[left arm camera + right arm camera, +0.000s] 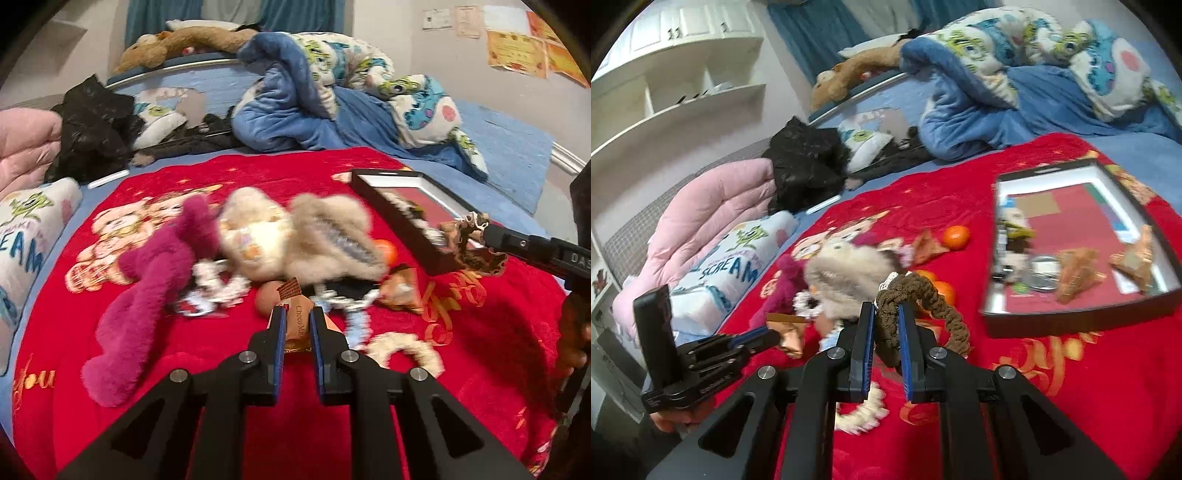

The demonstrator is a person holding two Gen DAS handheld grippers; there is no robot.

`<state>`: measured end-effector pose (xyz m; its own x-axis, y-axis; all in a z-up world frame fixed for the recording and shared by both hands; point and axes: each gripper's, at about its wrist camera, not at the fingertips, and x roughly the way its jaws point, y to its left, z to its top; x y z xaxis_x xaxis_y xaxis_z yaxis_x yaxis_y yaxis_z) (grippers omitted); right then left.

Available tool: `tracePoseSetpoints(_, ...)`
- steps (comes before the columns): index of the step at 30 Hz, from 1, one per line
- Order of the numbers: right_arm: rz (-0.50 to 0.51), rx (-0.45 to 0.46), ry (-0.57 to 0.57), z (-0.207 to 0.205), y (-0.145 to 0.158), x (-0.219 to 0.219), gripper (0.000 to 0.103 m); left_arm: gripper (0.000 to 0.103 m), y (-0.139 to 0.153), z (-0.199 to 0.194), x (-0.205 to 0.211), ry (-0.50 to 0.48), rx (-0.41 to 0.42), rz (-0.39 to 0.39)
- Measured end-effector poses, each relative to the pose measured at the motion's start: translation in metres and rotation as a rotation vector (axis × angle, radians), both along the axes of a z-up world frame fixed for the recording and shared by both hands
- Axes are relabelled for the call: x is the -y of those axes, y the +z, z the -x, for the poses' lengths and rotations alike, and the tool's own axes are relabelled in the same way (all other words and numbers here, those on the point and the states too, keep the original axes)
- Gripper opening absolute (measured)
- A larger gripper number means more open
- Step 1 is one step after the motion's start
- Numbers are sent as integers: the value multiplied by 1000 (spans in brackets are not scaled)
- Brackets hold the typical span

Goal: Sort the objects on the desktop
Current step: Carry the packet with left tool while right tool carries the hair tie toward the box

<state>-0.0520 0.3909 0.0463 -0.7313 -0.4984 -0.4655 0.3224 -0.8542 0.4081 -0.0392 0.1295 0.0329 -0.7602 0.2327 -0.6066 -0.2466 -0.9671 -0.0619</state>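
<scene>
Two grippers work over the red blanket (155, 343). A black-rimmed box tray (1075, 314) (wrappers inside) lies toward its far right edge. The right gripper (886, 314) clamps a brown crocheted scrunchie (923, 291); the left gripper (298, 319) pinches a Choco wafer packet (298, 314).

far: rumpled blue blanket (295, 110), brown stuffed dog (177, 46) on the bed's rail | far left: folded pink quilt (701, 218), black bundle (805, 162), perhaps clothing | left wall: white shelves (665, 74) | right wall: orange papers (517, 48)
</scene>
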Motion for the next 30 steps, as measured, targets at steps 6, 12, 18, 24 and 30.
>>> tracePoseSetpoints(6, 14, -8, -95, -18, 0, -50, 13, 14, 9, -5, -57, -92, -17, -2)
tracePoseSetpoints(12, 44, -4, -180, -35, -4, -95, 13, 14, 16, -2, -116, -180, -3, -85)
tracePoseSetpoints(18, 74, -13, -215, -46, -5, -121, 13, 14, 19, 0, -152, -242, 1, -96)
tracePoseSetpoints(24, 103, -13, -215, -40, -4, -124, 14, 14, 24, 16, -168, -231, 18, -90)
tracePoseSetpoints(30, 170, -18, -216, -21, -5, -127, 14, 14, 35, 38, -181, -231, 4, -72)
